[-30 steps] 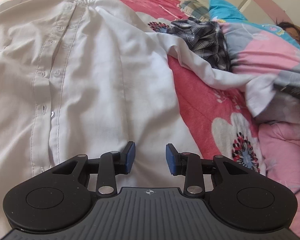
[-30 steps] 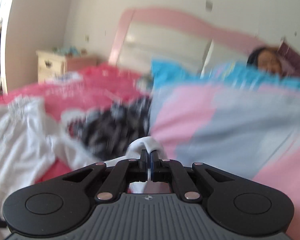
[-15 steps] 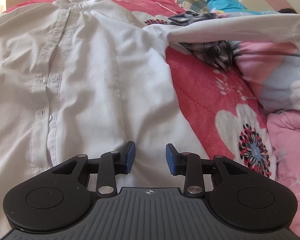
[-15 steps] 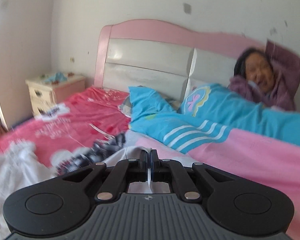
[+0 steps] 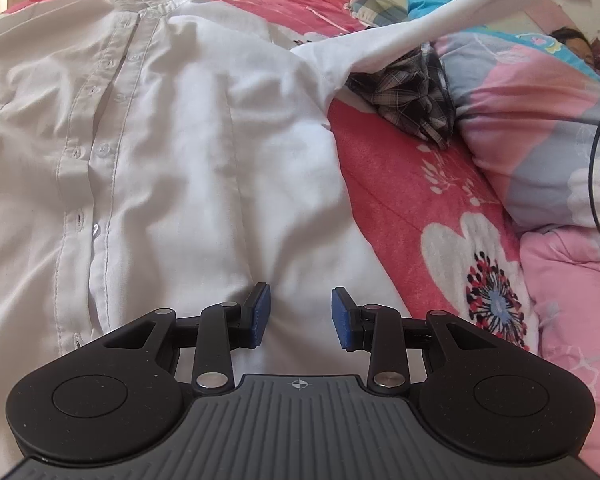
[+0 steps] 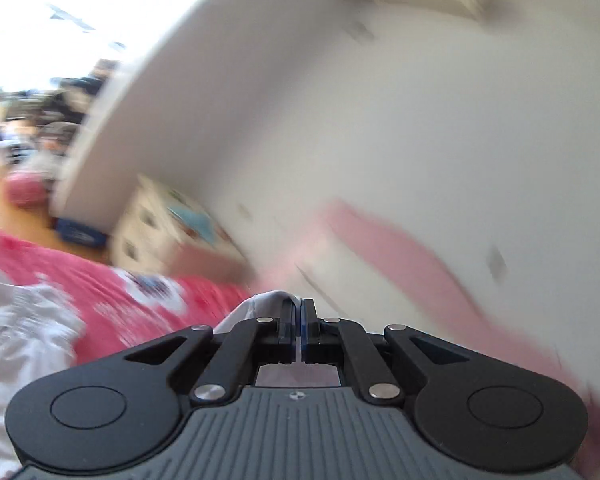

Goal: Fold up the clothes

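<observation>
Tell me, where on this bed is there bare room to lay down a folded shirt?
The clearest patch is the red floral bedspread, bordered by the white shirt on one side and the pink-and-grey quilt on the other. Further up it is crowded: a crumpled plaid garment lies there, with the lifted sleeve stretched above it.

The left tool [image 5: 298,316] angles downward, its blue pads parted with nothing gripped between them. The right tool [image 6: 298,326] points about level, tilted sideways, pads pinched tight on white cloth.

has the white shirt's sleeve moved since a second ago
Yes. The sleeve, pinched by the right gripper, has risen off the plaid garment toward the frame's upper right.
</observation>
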{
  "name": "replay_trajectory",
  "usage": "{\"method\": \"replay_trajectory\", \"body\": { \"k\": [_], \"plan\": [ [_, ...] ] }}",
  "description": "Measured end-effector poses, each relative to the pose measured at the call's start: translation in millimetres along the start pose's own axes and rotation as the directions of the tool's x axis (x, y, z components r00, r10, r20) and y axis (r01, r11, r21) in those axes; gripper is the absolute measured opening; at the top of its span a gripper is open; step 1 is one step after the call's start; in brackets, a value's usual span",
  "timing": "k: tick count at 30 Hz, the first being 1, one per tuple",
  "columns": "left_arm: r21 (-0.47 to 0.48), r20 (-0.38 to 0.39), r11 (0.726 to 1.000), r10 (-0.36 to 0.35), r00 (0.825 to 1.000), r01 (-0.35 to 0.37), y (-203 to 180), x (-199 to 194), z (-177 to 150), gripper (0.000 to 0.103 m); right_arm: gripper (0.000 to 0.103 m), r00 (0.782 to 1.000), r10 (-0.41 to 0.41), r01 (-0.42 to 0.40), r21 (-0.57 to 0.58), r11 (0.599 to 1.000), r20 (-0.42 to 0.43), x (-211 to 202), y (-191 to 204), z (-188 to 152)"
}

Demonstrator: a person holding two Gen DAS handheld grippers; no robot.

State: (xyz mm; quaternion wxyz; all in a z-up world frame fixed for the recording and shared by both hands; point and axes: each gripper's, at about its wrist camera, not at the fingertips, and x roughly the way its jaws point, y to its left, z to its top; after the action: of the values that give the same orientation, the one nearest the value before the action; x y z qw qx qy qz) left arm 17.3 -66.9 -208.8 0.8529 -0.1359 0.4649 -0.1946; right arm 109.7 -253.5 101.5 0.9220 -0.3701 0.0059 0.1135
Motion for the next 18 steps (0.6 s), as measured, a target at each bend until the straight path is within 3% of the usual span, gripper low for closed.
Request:
{"method": "replay_trajectory", "body": {
  "k": [1,3,4,6,8,9,10,11,13,15,18],
  "plan": [
    [-0.009,0.000,1.000,-0.008,1.000,0.008,2,-1,-1,0.033,0.003,0.994,0.076,-0.069,-0.080,0.994,0.085,-5,24,16],
    [-0.029,0.002,0.999,-0.022,1.000,0.022,5,-5,-2,0.033,0.004,0.945,0.247,-0.194,-0.239,0.951,0.216,-20,78,40],
    [-0.040,0.006,0.999,-0.029,1.000,0.030,9,-10,-3,0.033,0.004,0.905,0.334,-0.245,-0.318,0.916,0.263,-31,108,45],
    [-0.071,0.016,0.997,-0.039,0.999,0.040,18,-25,-5,0.033,0.024,0.803,0.502,-0.311,-0.492,0.813,0.322,-57,170,45],
    [-0.108,0.019,0.993,-0.040,0.999,0.042,29,-40,-11,0.033,0.036,0.706,0.604,-0.280,-0.638,0.717,0.369,-90,222,30],
    [-0.124,0.014,0.991,-0.041,0.999,0.042,35,-47,-15,0.033,0.037,0.676,0.635,-0.271,-0.674,0.687,0.375,-105,241,22],
    [-0.140,0.009,0.989,-0.043,0.999,0.043,40,-54,-20,0.033,0.037,0.661,0.653,-0.279,-0.687,0.672,0.370,-118,254,16],
    [-0.146,0.003,0.988,-0.042,0.999,0.042,44,-59,-24,0.033,0.037,0.664,0.656,-0.292,-0.683,0.669,0.359,-129,261,11],
    [-0.152,-0.008,0.988,-0.038,0.999,0.036,52,-69,-32,0.033,0.037,0.705,0.632,-0.335,-0.635,0.696,0.321,-145,261,4],
    [-0.162,-0.011,0.986,-0.030,0.999,0.028,59,-75,-37,0.033,0.037,0.776,0.579,-0.379,-0.548,0.746,0.250,-154,242,1],
    [-0.199,0.003,0.980,-0.030,1.000,0.030,70,-81,-39,0.033,0.037,0.888,0.446,-0.378,-0.371,0.848,0.114,-163,189,-5]
  ]
}}
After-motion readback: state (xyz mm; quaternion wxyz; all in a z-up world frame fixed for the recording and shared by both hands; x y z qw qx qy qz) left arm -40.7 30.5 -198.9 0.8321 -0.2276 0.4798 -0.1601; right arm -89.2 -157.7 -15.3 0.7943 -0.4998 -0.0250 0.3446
